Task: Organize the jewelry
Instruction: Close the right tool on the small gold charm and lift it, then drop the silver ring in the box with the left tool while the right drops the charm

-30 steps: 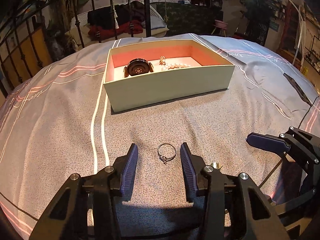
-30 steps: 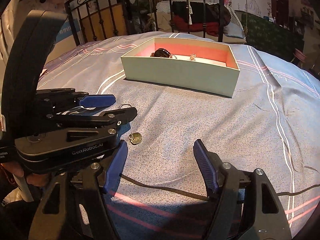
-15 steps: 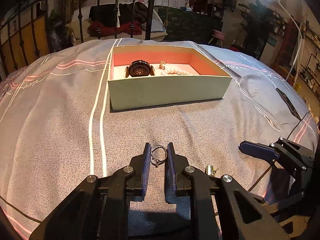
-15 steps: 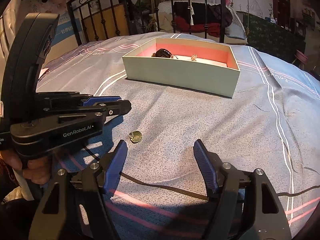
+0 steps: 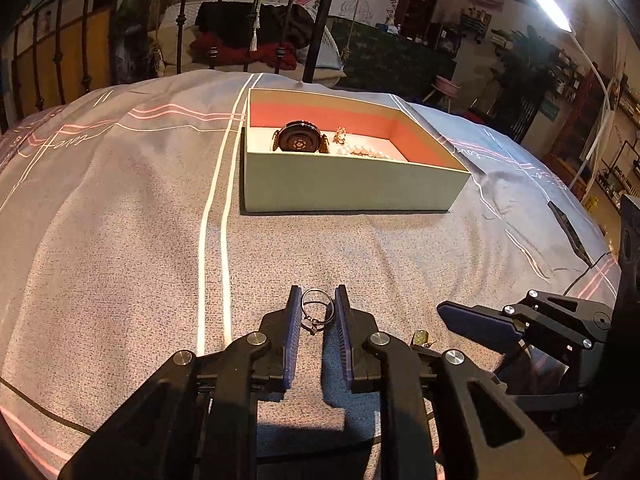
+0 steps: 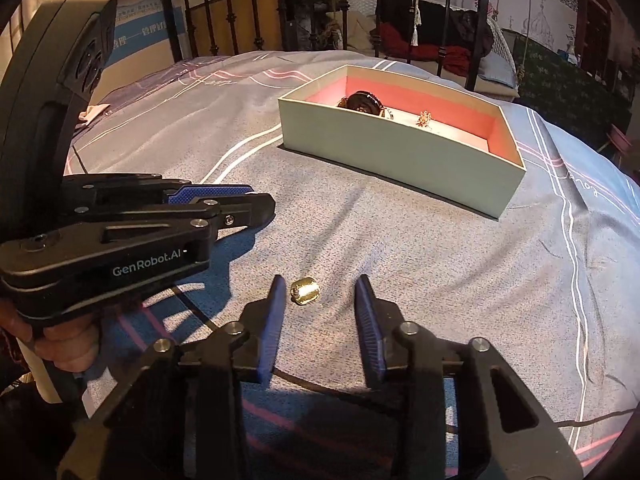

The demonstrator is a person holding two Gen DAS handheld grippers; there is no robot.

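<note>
My left gripper is shut on a thin silver ring with a small charm, held between its blue pads just above the bedspread. A gold ring lies on the bedspread between the open pads of my right gripper; it also shows in the left wrist view. The pale green jewelry box with a pink lining stands further back and holds a black watch, a gold charm and a pearl strand. The box also shows in the right wrist view.
Everything rests on a grey bedspread with white and pink stripes. A black metal bed frame stands behind the box. A black cable crosses the bedspread under my right gripper. My left gripper sits to the left in the right wrist view.
My left gripper closed on the silver ring and lifted it slightly. My right gripper moved in around the gold ring, its jaws narrower than before.
</note>
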